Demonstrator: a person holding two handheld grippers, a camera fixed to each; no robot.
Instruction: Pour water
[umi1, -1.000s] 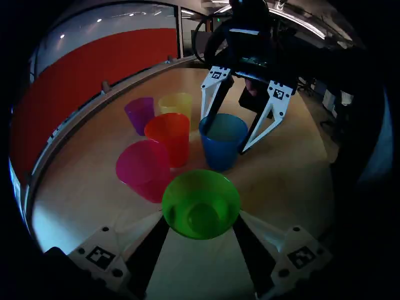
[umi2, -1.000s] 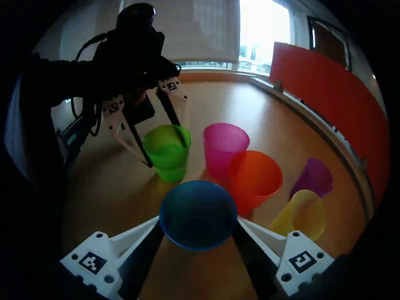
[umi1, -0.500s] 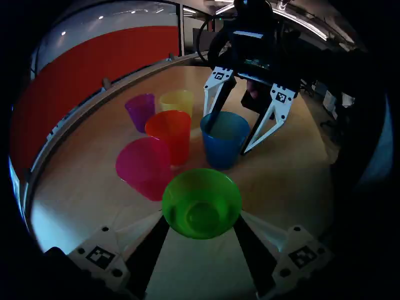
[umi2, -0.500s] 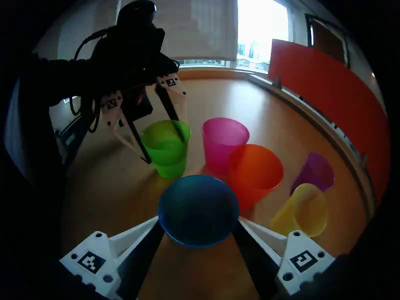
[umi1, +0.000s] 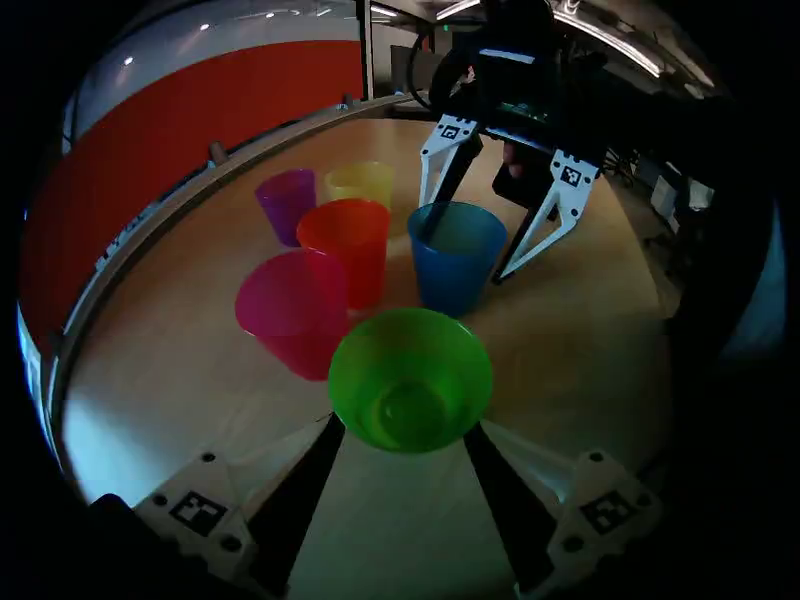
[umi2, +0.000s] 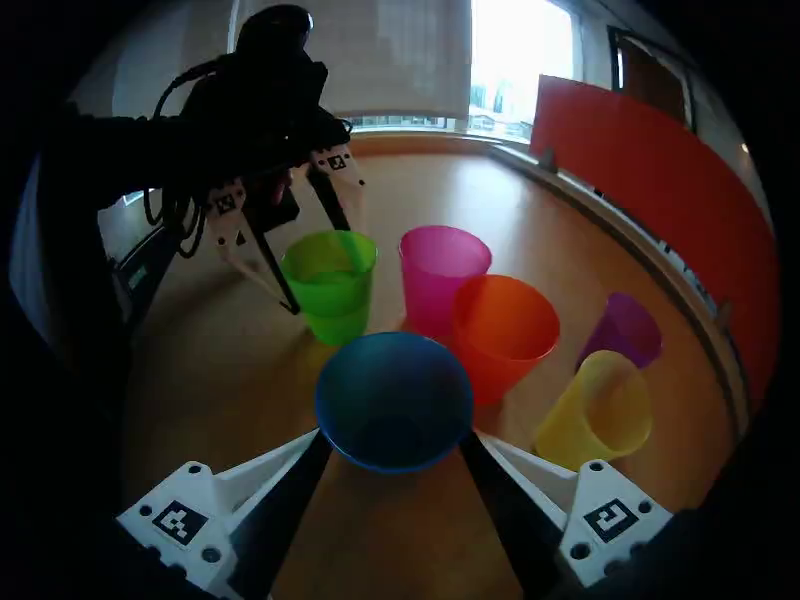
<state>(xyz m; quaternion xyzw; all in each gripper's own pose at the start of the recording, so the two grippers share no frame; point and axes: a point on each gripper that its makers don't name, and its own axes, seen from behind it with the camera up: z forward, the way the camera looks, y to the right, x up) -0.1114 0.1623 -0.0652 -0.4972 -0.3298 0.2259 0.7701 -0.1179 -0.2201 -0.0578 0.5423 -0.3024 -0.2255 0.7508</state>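
Inside left claw (umi1: 403, 428) sits the clamped green cup (umi1: 410, 375); inside right claw (umi2: 395, 437), blue cup (umi2: 393, 395).

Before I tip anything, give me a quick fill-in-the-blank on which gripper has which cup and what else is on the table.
The left gripper holds the ___ cup. The right gripper holds the ___ cup. The pink cup, orange cup, purple cup and ___ cup stand ungripped on the table.
Missing words: green, blue, yellow.
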